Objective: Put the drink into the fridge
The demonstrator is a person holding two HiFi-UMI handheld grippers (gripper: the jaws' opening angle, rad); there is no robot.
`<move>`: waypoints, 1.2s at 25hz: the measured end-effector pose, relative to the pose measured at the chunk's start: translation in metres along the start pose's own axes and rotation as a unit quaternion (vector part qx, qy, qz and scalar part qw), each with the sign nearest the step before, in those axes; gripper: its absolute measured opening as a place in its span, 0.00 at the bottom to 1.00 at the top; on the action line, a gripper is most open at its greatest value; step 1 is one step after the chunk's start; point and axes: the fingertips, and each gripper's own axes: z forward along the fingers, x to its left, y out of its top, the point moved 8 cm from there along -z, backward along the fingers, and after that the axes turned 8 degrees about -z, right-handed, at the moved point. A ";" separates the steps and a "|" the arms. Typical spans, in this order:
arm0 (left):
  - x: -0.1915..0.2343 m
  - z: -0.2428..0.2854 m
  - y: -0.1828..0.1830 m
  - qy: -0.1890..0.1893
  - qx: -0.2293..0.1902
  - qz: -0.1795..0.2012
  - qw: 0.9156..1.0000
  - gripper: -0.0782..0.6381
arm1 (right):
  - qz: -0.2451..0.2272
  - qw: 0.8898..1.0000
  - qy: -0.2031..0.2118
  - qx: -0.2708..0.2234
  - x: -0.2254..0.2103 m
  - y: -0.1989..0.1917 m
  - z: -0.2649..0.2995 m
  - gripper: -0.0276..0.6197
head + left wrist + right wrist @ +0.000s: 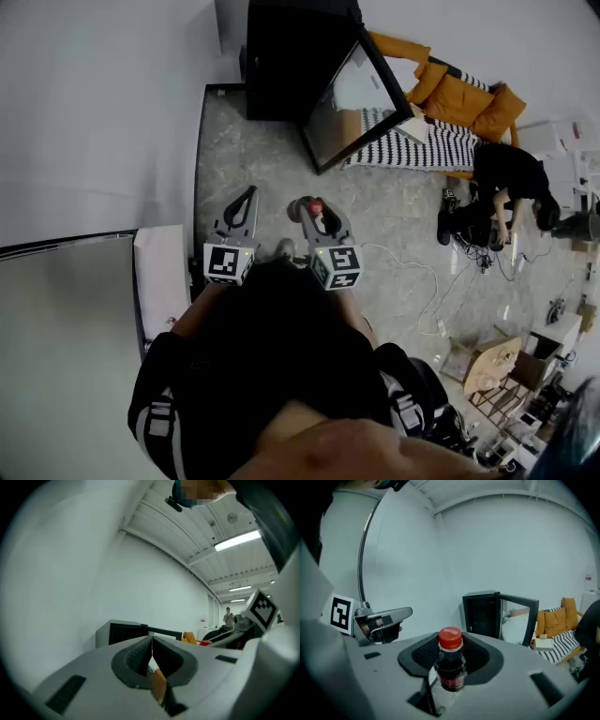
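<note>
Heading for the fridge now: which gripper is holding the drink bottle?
The right gripper, clamped on the red-capped bottle; the left gripper is shut and empty.

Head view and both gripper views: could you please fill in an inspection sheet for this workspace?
Surface: grey speckled floor.
Job's things: dark drink bottle with red cap, held in the right gripper; small black fridge, glass door open.
Clutter: wooden pieces and boxes at lower right.
Grippers: right jaws shut on the bottle; left gripper jaws together, empty.
Cables: white cable loose on the floor.
Surroundings: white wall, orange sofa, striped rug, crouching person.
</note>
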 end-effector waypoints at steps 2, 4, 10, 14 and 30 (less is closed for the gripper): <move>-0.002 -0.001 0.004 -0.002 0.005 -0.006 1.000 0.12 | -0.004 1.000 0.002 -0.001 0.002 0.001 -0.001 0.26; -0.003 -0.002 0.005 -0.004 0.007 -0.008 1.000 0.12 | -0.006 1.000 0.001 -0.002 0.004 0.003 0.000 0.26; 0.000 -0.005 0.002 0.001 0.001 -0.005 1.000 0.12 | -0.009 1.000 0.007 -0.002 0.007 0.001 0.000 0.26; 0.000 -0.006 0.004 -0.001 0.004 -0.011 1.000 0.12 | -0.011 1.000 0.009 0.001 0.010 0.000 0.000 0.26; 0.034 -0.020 0.012 0.002 0.001 -0.014 1.000 0.12 | -0.001 1.000 0.005 -0.006 0.036 0.010 0.018 0.26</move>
